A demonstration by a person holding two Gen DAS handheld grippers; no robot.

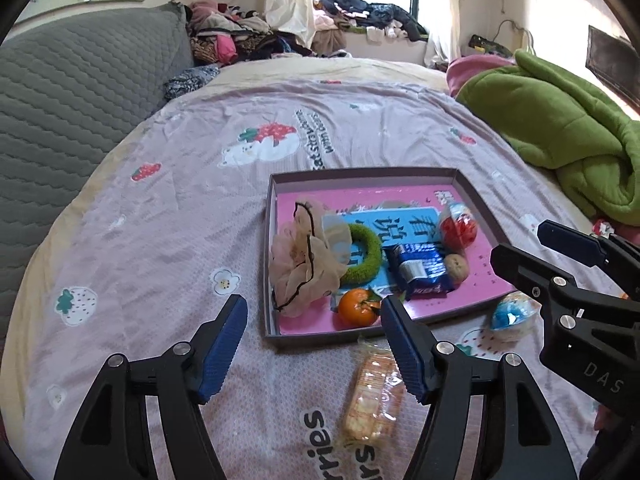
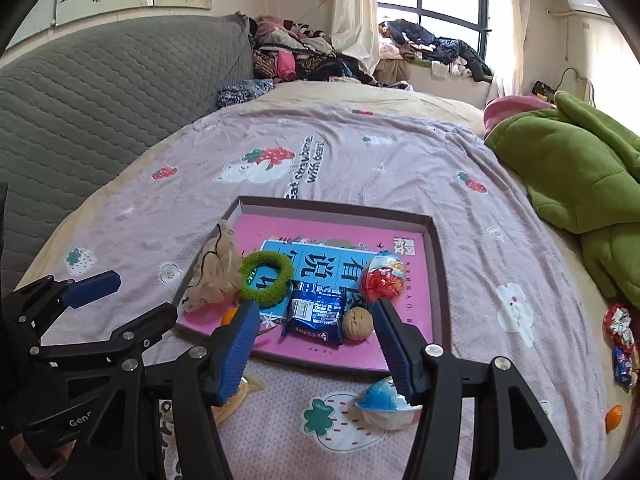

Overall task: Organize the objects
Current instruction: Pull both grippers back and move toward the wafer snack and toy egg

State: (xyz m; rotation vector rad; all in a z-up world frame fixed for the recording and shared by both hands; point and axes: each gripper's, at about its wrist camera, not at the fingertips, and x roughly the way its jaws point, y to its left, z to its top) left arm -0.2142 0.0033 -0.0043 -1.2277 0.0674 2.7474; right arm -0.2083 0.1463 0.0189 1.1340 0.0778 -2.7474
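While both my grippers hover over the bed (image 1: 160, 208) with jaws spread and empty, I judge the sorting well past halfway. Inside the tray (image 1: 276, 336) already lie a beige scrunchie (image 1: 304, 256), a green ring (image 1: 362, 256), an orange (image 1: 357, 307), a blue packet (image 1: 420, 270), a walnut (image 1: 457, 267) and a red egg (image 1: 458, 226).

Outside the tray, things are left. A cracker pack (image 1: 374, 394) lies just beside its near edge, ahead of my left gripper (image 1: 312, 340). A blue egg (image 2: 382, 400) sits near the same edge, right by my right gripper (image 2: 316, 344). Well off the tray's right side, wrapped sweets (image 2: 622, 340) and a second orange (image 2: 614, 417) wait by the green blanket (image 2: 580, 176). That leaves several pieces to gather, the two nearest likely first.
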